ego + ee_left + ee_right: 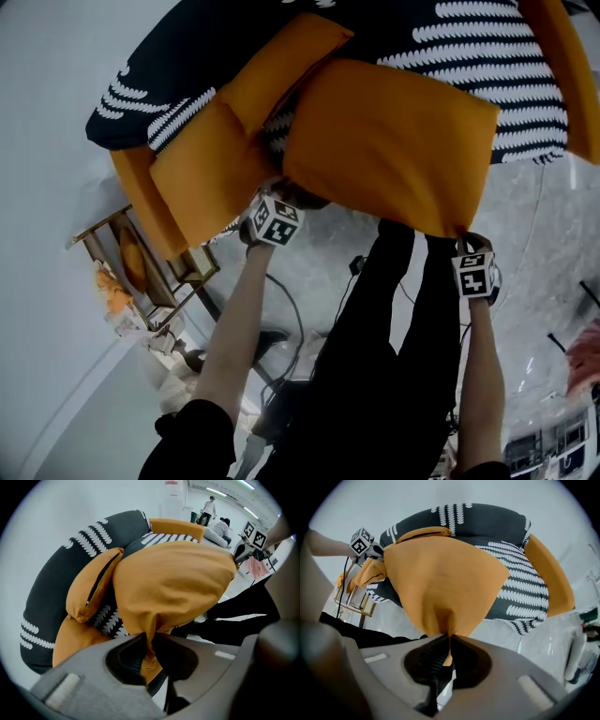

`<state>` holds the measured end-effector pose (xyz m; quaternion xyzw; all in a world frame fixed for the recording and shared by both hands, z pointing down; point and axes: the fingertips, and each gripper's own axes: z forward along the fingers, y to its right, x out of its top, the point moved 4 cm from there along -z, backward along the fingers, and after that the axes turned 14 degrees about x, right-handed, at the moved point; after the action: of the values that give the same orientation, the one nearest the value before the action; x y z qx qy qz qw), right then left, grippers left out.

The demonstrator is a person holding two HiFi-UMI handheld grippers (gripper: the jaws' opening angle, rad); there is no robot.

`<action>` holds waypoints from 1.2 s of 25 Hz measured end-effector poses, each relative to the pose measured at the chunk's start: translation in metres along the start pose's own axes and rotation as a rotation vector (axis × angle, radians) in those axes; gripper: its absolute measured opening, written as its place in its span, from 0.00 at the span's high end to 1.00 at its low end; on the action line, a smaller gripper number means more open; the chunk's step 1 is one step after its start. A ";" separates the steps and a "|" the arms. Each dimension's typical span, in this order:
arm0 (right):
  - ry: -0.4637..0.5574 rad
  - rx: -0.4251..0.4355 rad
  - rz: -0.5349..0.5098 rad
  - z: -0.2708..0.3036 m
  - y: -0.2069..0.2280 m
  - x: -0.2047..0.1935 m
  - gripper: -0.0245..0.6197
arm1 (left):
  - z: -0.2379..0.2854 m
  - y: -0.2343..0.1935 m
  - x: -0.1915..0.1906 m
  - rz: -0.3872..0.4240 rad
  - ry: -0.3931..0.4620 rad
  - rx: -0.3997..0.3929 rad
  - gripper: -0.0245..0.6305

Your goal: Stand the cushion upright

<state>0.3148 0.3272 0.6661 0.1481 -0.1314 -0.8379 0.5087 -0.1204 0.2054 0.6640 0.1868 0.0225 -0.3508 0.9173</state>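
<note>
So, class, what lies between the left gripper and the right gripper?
The orange cushion spans it: the left gripper pinches one corner, the right gripper the other, seen in the head view.

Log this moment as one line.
left gripper: shut on cushion corner | right gripper: shut on cushion corner | cushion: held over armchair

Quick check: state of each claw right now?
Left claw: closed on a corner of the orange cushion.
Right claw: closed on the orange cushion's other near corner.
</note>
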 end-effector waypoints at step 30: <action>0.240 -0.062 -0.156 -0.227 0.106 0.177 0.95 | -0.133 -0.086 0.149 -0.434 0.064 0.086 0.90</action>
<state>0.4098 0.1059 0.4757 0.2412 -0.0319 -0.8547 0.4585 -0.0523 0.0997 0.4868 0.2278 0.0764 -0.5347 0.8102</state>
